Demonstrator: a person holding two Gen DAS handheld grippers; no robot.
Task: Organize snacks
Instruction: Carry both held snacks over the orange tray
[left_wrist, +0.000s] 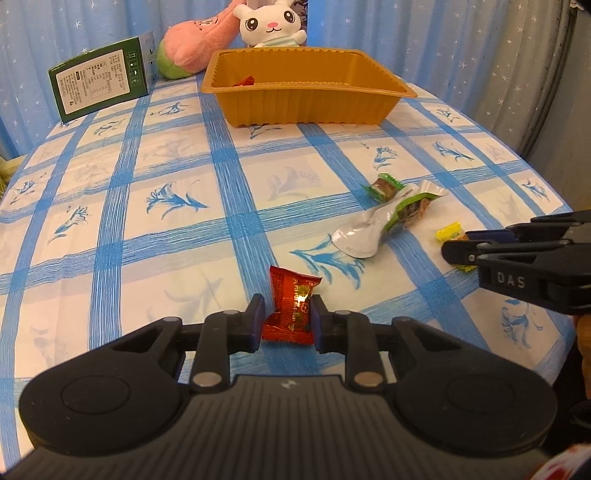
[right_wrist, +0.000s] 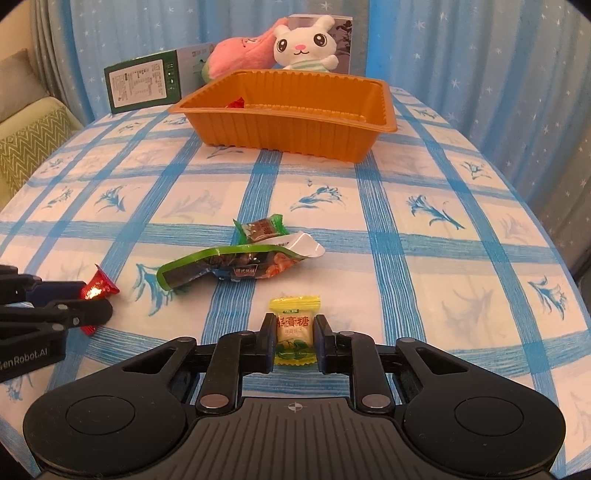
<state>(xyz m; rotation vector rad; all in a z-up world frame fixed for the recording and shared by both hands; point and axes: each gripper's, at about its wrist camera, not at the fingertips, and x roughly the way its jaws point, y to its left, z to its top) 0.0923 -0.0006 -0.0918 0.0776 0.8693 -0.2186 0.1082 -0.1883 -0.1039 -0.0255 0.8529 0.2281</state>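
My left tongs (left_wrist: 287, 320) are closed on a red candy (left_wrist: 291, 307), both pads pressed against its crinkled wrapper, low over the near part of the desk (left_wrist: 155, 236); I cannot tell whether the candy is lifted or touching the cloth. My right tongs (right_wrist: 294, 339) are clamped on a yellow candy (right_wrist: 294, 334), its printed face turned up between the pads; in the left camera those same tongs come in from the right edge with a scrap of yellow wrapper showing at their tip.

Just beyond the yellow candy I see a torn green snack pouch (right_wrist: 229, 267) lying flat, its silver inside showing at the open end; touching the pouch's far side is a small green-wrapped brown candy (right_wrist: 263, 229).

At the far end of the desk stands the orange tray (right_wrist: 280, 127), well apart from both tongs; I can make out one red piece (right_wrist: 236, 103) inside it near the left wall; the rest of its floor is hidden by the near wall.

Left of the tray stands a green box (left_wrist: 99, 83); behind the tray sit a white rabbit plush (left_wrist: 271, 24) and a pink plush (left_wrist: 192, 46), against a blue starred curtain (left_wrist: 388, 22).
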